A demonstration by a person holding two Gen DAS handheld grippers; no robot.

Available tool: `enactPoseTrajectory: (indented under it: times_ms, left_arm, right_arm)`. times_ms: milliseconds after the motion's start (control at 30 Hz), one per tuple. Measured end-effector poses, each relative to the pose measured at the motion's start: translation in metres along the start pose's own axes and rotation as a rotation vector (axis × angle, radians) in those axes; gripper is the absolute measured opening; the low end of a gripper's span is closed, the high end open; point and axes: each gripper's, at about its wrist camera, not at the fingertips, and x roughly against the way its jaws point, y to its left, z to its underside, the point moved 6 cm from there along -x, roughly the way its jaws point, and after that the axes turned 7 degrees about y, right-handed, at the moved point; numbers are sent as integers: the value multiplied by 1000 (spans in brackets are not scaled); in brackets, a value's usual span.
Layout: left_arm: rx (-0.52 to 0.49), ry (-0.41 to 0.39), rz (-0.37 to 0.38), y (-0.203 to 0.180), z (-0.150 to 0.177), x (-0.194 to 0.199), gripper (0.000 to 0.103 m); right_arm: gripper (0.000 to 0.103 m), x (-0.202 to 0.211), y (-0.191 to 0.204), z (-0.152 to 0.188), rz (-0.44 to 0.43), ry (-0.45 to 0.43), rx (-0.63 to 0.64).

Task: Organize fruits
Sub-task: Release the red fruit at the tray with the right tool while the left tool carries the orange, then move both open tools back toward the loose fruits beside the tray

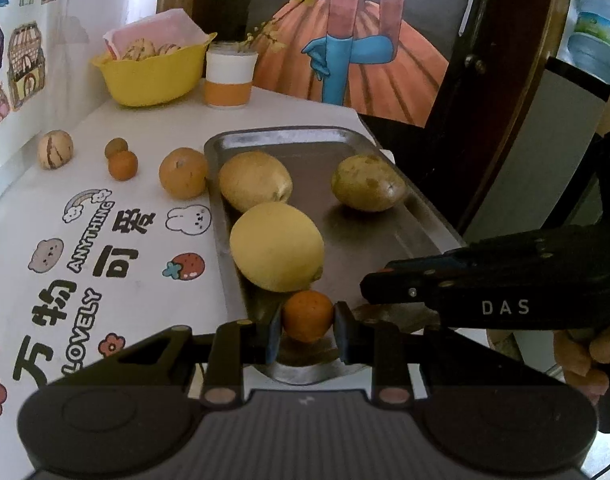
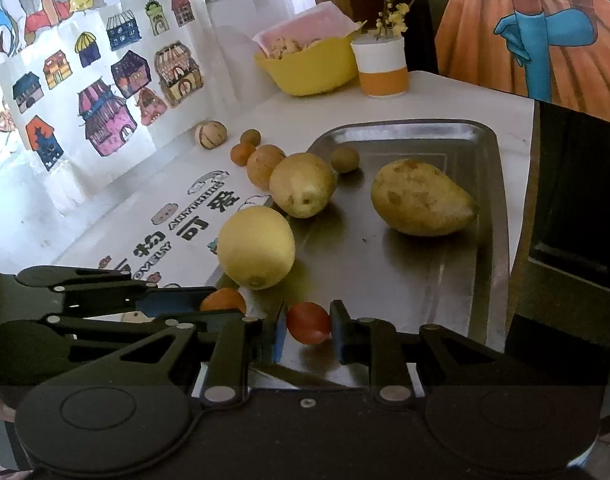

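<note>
Working over a white tabletop printed with cartoon stickers; a metal tray lies on its right part. On the tray: a yellow lemon at the near left rim, a pale pear behind it, a spotted mango well apart to the right, and a small brown fruit near the far rim. Off the tray, in a row on the tabletop: an orange, a small orange, a brown ball and a striped nut.

Left tool is clamped on a small tangerine at the tray's near end, a pad on each side. Right tool straddles a red cherry tomato, also over the near end; the left pad looks to touch the fruit, a slight gap shows at the right, so a firm grip cannot be told.

Handling, judged: both fruits light, round, smooth, likely to roll or slip. Tomato is thin-skinned and soft, so squeeze gently across its widest part. Tangerine peel yields slightly; hold at its middle.
</note>
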Motion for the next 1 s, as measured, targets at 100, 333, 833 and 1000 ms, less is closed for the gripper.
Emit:
enactPoseTrajectory:
  times_ms: [100, 333, 833, 1000]
  left_arm:
    - [6, 5, 2, 1, 1, -2, 30]
    - [30, 17, 11, 5, 2, -3, 34]
    - [69, -90, 29, 14, 13, 58, 95]
    - [51, -91, 27, 22, 29, 83, 102]
  right_arm:
    - [27, -2, 0, 2, 10, 2, 10]
    - [35, 1, 1, 2, 36, -17, 24]
    - [88, 77, 17, 19, 138, -147, 43]
    - [101, 98, 37, 38, 172, -158, 50]
